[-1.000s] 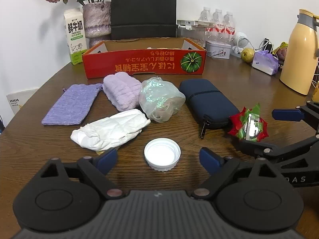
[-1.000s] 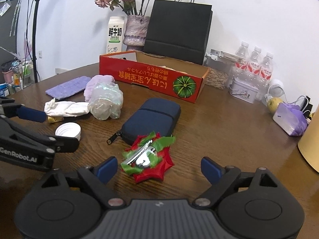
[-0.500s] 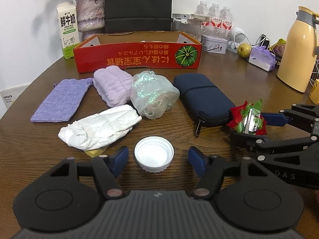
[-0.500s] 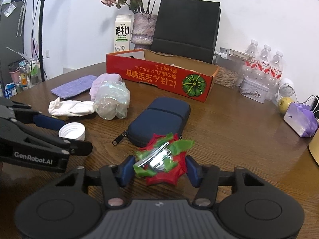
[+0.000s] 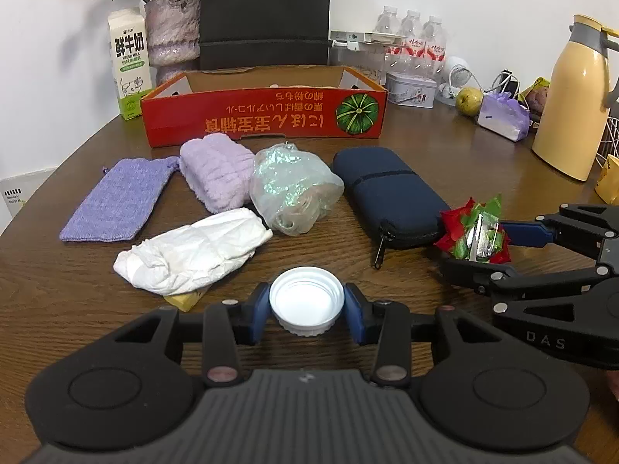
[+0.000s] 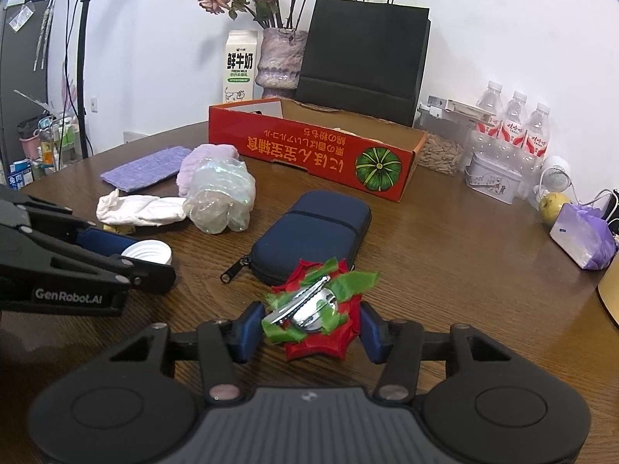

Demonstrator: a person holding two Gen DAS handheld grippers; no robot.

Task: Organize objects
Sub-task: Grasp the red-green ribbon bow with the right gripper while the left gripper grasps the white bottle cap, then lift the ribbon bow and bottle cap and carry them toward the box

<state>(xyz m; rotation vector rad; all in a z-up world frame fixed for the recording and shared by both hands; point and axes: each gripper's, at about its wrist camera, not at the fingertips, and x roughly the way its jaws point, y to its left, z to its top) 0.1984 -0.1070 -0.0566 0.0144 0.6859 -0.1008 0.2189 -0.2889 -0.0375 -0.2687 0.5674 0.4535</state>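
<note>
Between the left hand-held gripper (image 5: 306,311) pads, white cap (image 5: 306,297) on table (image 5: 445,154), jaws closing; right hand-held gripper (image 6: 307,326) closing on red-green bow (image 6: 319,309). Squeeze evenly, lift straight toward red box (image 5: 263,114) ahead.

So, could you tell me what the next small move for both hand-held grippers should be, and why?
Probably lift both toward the red box: the left hand-held gripper, closing, brackets the white cap, and the right hand-held gripper, closing, brackets the red-and-green clip.
</note>
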